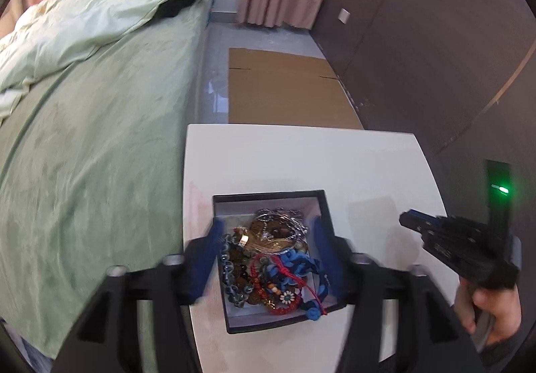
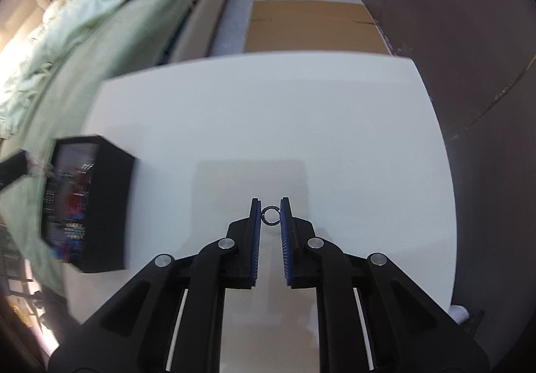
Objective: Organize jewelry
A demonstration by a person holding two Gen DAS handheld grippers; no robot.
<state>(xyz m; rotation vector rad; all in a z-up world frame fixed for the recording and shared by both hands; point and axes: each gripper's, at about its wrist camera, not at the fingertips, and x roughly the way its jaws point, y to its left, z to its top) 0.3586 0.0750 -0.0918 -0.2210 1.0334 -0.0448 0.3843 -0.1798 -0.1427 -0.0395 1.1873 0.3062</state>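
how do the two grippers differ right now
The left gripper has its fingers spread wide over the black box of jewelry, holding nothing. The right gripper has its fingers nearly together, pinching a small ring above bare white table. Both have black frames with blue pads.

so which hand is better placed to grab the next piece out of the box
Left. The left gripper hangs with open jaws straddling the jewelry heap in the black square box. The right gripper is off over the bare white table, pinching a small metal ring.
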